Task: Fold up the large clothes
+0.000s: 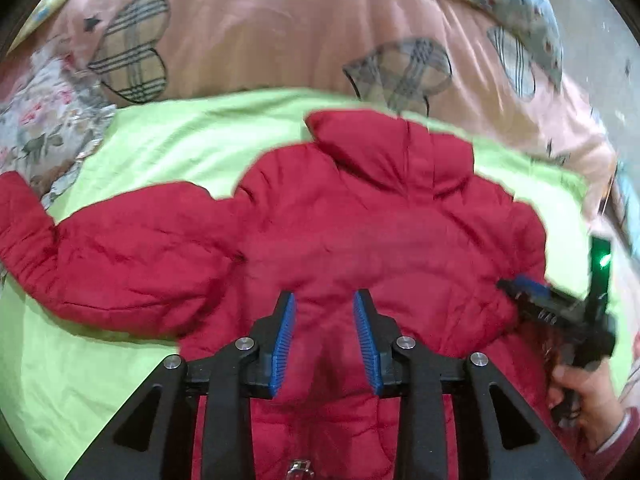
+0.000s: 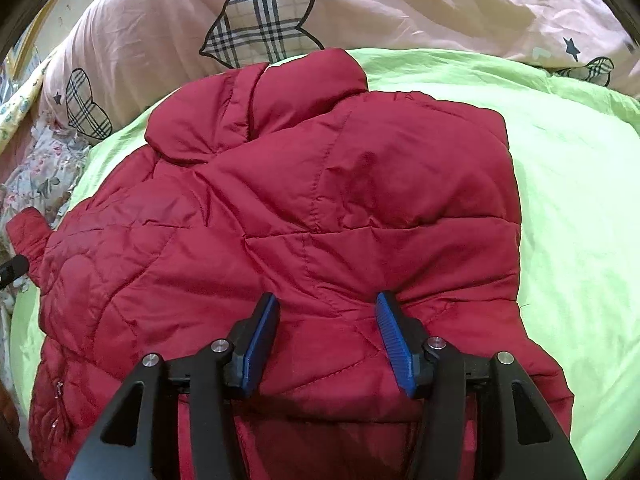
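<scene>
Right now both tongs hang over the red padded jacket (image 2: 280, 208), and neither one grips anything. The left gripper (image 1: 324, 300) has its two blue pads apart, with only red cloth visible in the gap; it points over the middle of the jacket's body, toward the collar (image 1: 384, 148). The right gripper (image 2: 326, 304) is also spread open, a little wider, and it is above the jacket's right part, where the cloth seems already turned in, because that edge runs straight and I see no sleeve there. Whether its fingertips press the cloth or only float above it, I cannot tell.

The jacket lies flat on the green sheet (image 2: 568, 200), its long axis running away from both tongs, from hem near them to collar far, next to the pink duvet with checked hearts (image 2: 360, 4). Only one sleeve (image 1: 100, 256) sticks out, and it goes far to the left, across this axis.

So, in my judgement, the next fold depends on this sleeve: it lies on the left side, the left gripper is clearly nearer, and it must travel left to reach it.
</scene>
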A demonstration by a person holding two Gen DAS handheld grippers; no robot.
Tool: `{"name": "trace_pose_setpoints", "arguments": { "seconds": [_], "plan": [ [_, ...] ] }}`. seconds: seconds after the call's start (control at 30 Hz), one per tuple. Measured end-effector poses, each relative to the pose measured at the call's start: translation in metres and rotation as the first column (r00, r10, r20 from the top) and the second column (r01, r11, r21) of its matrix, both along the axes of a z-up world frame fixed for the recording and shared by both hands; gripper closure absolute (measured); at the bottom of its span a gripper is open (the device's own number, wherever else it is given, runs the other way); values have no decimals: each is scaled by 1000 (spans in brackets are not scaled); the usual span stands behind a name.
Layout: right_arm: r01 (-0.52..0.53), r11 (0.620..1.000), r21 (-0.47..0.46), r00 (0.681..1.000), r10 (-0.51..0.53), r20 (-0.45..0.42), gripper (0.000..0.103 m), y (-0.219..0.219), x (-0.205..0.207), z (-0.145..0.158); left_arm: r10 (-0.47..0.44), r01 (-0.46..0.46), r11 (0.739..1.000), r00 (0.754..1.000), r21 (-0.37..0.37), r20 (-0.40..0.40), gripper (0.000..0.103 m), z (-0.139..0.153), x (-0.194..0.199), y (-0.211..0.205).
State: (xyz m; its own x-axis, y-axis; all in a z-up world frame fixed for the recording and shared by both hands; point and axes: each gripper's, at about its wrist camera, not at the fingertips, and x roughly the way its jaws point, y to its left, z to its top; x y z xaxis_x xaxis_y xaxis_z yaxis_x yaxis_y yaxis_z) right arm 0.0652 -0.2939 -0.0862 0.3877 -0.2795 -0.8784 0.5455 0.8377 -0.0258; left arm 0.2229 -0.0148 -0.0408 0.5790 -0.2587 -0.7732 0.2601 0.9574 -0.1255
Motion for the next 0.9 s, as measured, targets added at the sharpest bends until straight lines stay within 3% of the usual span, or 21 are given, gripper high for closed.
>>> {"name": "trace_pose_setpoints", "arguments": {
  "seconds": [0.13, 0.33, 0.47, 0.6, 0.73, 0.8, 0.9],
  "plan": [
    [4, 1000, -1, 1000, -4, 2, 50, 2, -3, 5, 21, -14, 996, 996, 85, -82, 72, -39, 17, -16],
    [-32, 998, -58, 997, 35, 62, 47, 21, -5, 31, 33, -26, 996, 995, 80, -91, 69, -52, 23, -13],
    [-34, 998, -50, 999, 32, -38, 44, 16, -1, 6, 27, -20, 996, 996, 87, -87, 69, -51, 23, -14],
    [-58, 995, -81, 996, 52, -78, 43, 17, 3, -4, 29, -20, 995, 996, 101, -88, 69, -56, 17, -11],
    [-47, 997, -54, 998, 45, -47, 43, 18, -3, 7, 31, -28, 999, 994, 30, -101, 64, -46, 14, 5],
    [-31, 999, -30, 999, 31, -9, 43, 20, -11, 20, 47, -50, 999, 994, -20, -94, 56, -38, 7, 22],
    [-26, 1000, 2, 999, 26, 35, 43, 26, -20, 39, 90, -93, 995, 992, -31, -83, 54, -29, -1, 44]
  ]
}}
